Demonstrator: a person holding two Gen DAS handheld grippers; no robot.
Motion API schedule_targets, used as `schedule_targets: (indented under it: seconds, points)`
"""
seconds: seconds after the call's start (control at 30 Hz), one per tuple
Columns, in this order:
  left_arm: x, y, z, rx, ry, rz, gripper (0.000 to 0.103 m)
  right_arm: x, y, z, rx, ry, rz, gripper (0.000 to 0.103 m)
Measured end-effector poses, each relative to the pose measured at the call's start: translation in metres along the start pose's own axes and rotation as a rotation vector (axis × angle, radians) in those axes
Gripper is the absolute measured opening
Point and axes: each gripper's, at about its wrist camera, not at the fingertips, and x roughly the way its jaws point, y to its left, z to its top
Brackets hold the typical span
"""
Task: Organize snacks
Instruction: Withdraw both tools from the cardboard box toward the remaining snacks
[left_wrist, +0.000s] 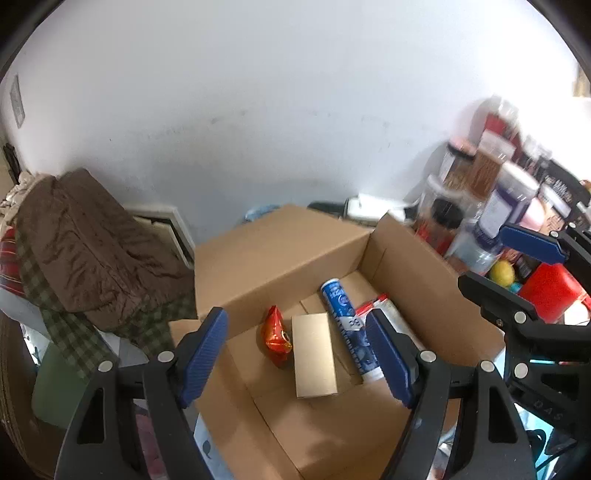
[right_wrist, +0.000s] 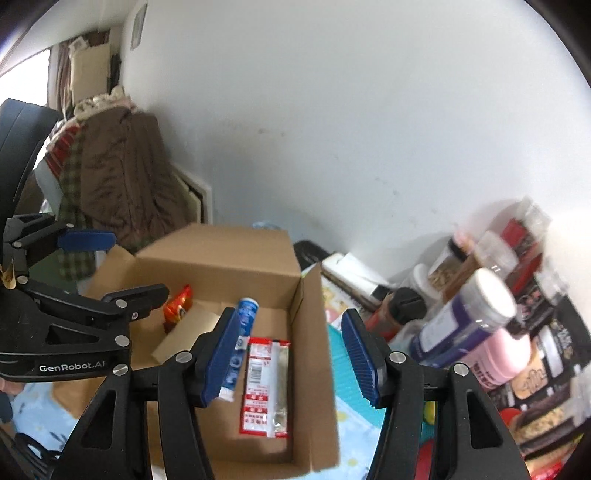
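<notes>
An open cardboard box (left_wrist: 417, 266) (right_wrist: 221, 258) holds a red-orange foil snack bag (left_wrist: 276, 338) (right_wrist: 178, 304), a tan flat box (left_wrist: 314, 354) (right_wrist: 184, 334), a blue tube of biscuits (left_wrist: 343, 314) (right_wrist: 246, 308) and a red-and-white packet (right_wrist: 266, 384) (left_wrist: 380, 302). My left gripper (left_wrist: 299, 354) is open and empty above the box's near side. My right gripper (right_wrist: 290, 363) is open and empty above the box's right wall. Each gripper also shows at the edge of the other's view.
Jars, bottles and snack packets (right_wrist: 480, 314) (left_wrist: 498, 206) crowd the surface right of the box. A red container (left_wrist: 550, 291) and a yellow ball (left_wrist: 502, 273) lie there too. Brown and checked clothing (left_wrist: 85, 251) is piled at the left. A white wall stands behind.
</notes>
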Motion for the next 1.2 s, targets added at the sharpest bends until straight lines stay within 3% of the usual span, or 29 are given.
schedule_targets:
  seconds: [0.3, 0.63, 0.8, 0.93, 1.2]
  points:
    - [-0.082, -0.017, -0.004, 0.024, -0.137, -0.014, 0.077, -0.078, -0.005, 0.003, 0.021, -0.125, -0.022, 0.058]
    - [-0.152, -0.039, -0.026, 0.068, -0.250, -0.054, 0.078, -0.152, -0.008, -0.018, 0.044, -0.222, -0.038, 0.062]
    - [-0.174, -0.049, -0.045, 0.081, -0.300, -0.076, 0.093, -0.176, -0.007, -0.040, 0.062, -0.247, -0.040, 0.067]
    - [-0.184, -0.056, -0.062, 0.098, -0.305, -0.109, 0.094, -0.190, -0.004, -0.060, 0.074, -0.256, -0.054, 0.073]
    - [-0.200, -0.075, -0.097, 0.129, -0.329, -0.137, 0.095, -0.215, 0.002, -0.099, 0.111, -0.264, -0.061, 0.074]
